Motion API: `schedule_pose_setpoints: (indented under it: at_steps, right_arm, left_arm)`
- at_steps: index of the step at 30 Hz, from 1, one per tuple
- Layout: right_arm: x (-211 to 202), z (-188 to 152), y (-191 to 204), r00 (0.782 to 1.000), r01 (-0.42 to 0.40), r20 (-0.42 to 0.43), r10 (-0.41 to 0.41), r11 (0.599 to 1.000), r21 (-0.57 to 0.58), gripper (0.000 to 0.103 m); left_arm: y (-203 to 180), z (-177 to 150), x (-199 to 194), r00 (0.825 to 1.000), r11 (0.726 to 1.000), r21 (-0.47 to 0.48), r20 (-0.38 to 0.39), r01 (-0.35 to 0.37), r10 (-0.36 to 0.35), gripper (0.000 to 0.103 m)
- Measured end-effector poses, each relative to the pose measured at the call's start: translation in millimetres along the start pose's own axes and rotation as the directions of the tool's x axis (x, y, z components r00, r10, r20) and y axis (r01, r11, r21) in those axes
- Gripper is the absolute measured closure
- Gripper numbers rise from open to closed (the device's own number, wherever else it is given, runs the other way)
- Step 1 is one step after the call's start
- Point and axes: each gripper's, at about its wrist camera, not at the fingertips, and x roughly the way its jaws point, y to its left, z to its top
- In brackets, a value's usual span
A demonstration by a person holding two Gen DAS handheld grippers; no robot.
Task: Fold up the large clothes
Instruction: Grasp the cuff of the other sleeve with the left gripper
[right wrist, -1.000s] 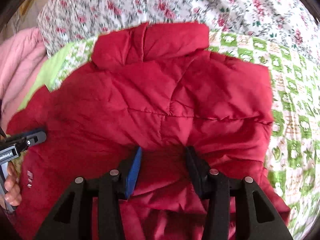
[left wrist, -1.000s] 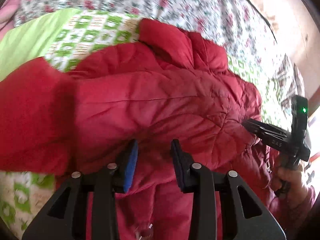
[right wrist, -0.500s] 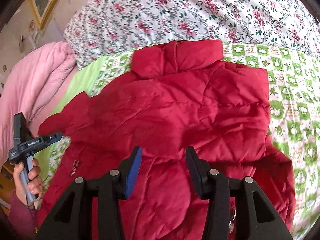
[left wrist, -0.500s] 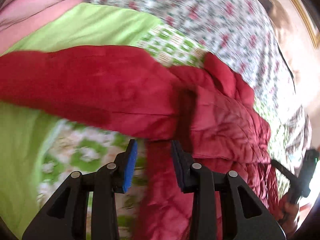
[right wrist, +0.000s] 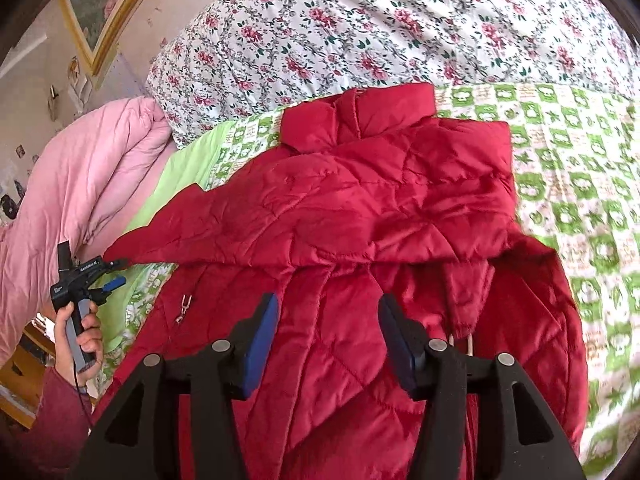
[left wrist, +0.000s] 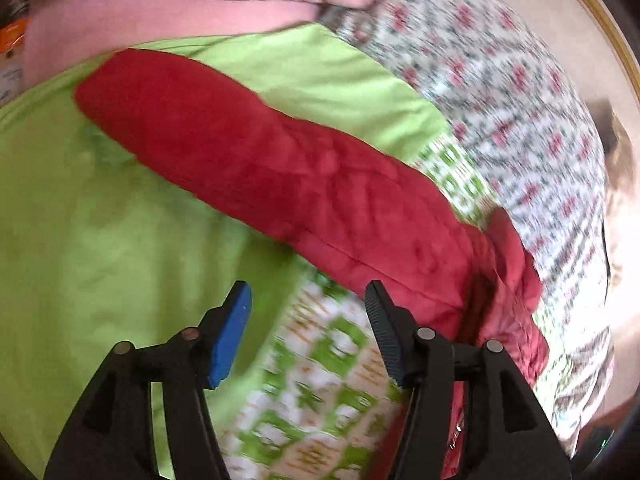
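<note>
A red quilted jacket (right wrist: pixel 380 208) lies spread on the bed, collar toward the far pillows. Its left sleeve (left wrist: pixel 256 152) stretches out flat over the plain green sheet (left wrist: pixel 100 240). My left gripper (left wrist: pixel 306 304) is open and empty, just short of the sleeve, above the green sheet and the green-patterned cover (left wrist: pixel 320 392). From the right wrist view it (right wrist: pixel 114 272) shows at the sleeve's cuff end, held by a hand. My right gripper (right wrist: pixel 328 312) is open and empty above the jacket's lower body.
A pink duvet (right wrist: pixel 80 184) is piled at the left of the bed. A floral quilt (right wrist: pixel 360 28) lies behind the jacket. A gold-framed picture (right wrist: pixel 96 12) hangs on the wall. The green-patterned cover (right wrist: pixel 580 160) extends to the right.
The left gripper has swung left, away from the jacket body toward the outstretched sleeve. The right gripper has pulled back and up. Both have opened wider.
</note>
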Motion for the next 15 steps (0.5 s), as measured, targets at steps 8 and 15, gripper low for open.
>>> schedule_pose_setpoints:
  at_steps: [8,15]
  right_arm:
    - [-7.7,-8.4,2.3,1.0,-0.001,-0.008,0.001,1.0,0.0,0.048]
    - [-2.0,-6.7,12.1,1.0,-0.014,-0.021,0.013,1.0,-0.022,0.048]
  left_arm:
    - [48.5,32.6,14.9,0.998,0.986,-0.156,0.024,-0.061,0.066,0.045]
    - [76.3,57.8,29.2,0.997,0.965,-0.259,0.064,-0.033,0.051,0.034]
